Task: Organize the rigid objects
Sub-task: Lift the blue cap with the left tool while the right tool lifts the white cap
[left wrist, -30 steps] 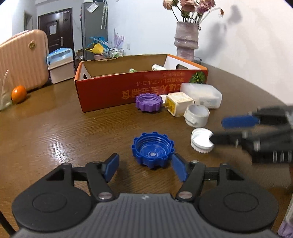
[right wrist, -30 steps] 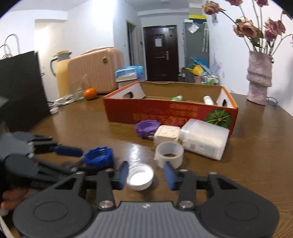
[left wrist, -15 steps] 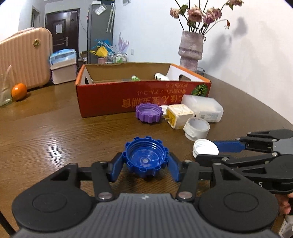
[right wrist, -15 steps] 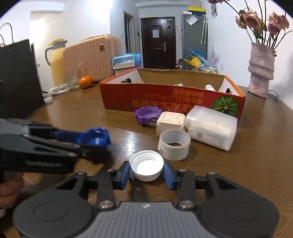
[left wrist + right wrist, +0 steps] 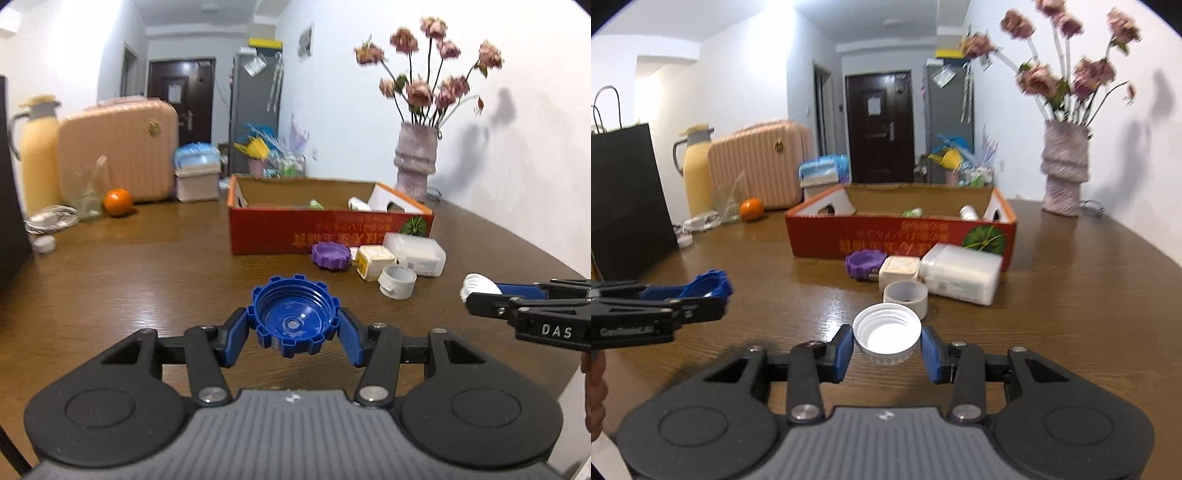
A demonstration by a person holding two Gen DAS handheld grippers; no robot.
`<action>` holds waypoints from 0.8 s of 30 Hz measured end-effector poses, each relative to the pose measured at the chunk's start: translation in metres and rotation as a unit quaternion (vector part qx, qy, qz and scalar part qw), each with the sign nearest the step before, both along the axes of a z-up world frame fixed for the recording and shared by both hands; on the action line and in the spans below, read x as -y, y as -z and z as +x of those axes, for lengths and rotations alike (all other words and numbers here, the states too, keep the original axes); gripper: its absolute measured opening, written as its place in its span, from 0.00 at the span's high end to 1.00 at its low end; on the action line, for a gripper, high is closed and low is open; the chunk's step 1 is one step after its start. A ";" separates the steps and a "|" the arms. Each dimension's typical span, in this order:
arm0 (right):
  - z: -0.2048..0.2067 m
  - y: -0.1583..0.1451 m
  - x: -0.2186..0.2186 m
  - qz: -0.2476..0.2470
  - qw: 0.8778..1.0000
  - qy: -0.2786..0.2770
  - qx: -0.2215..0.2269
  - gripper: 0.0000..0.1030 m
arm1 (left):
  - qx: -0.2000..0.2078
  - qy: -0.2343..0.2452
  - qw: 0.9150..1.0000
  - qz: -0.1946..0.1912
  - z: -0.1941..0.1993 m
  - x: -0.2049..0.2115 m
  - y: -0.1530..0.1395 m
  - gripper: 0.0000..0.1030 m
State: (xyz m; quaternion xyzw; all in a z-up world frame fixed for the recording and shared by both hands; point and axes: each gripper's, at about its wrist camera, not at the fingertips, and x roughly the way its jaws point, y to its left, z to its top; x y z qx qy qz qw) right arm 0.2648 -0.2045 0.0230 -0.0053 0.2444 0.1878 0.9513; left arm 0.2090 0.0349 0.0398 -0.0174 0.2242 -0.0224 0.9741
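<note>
Over the wooden table [image 5: 129, 288], both tongs are clamped on caps: left gripper [image 5: 294, 328] on a blue cap [image 5: 294, 320], right gripper [image 5: 887, 341] on a white cap [image 5: 886, 333], both lifted. Box [image 5: 901, 236] w/ a few items sits ahead; purple cap [image 5: 865, 263], plug, tub & tape roll are left outside it.

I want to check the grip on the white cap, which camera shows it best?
The right wrist view: the white cap sits centred between the right gripper pads, open side up. The left wrist view shows only its edge.
</note>
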 end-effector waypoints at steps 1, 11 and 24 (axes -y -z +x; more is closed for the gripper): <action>-0.008 -0.003 0.002 0.002 1.000 0.003 0.007 0.62 | 0.009 -0.003 1.000 0.003 -0.010 0.000 -0.003 0.49; -0.096 -0.030 0.016 0.027 0.991 0.052 0.120 0.62 | 0.102 -0.033 0.994 0.004 -0.086 0.009 -0.025 0.48; -0.131 -0.033 0.026 0.044 0.979 0.072 0.183 0.62 | 0.167 -0.040 0.985 -0.007 -0.103 0.011 -0.029 0.48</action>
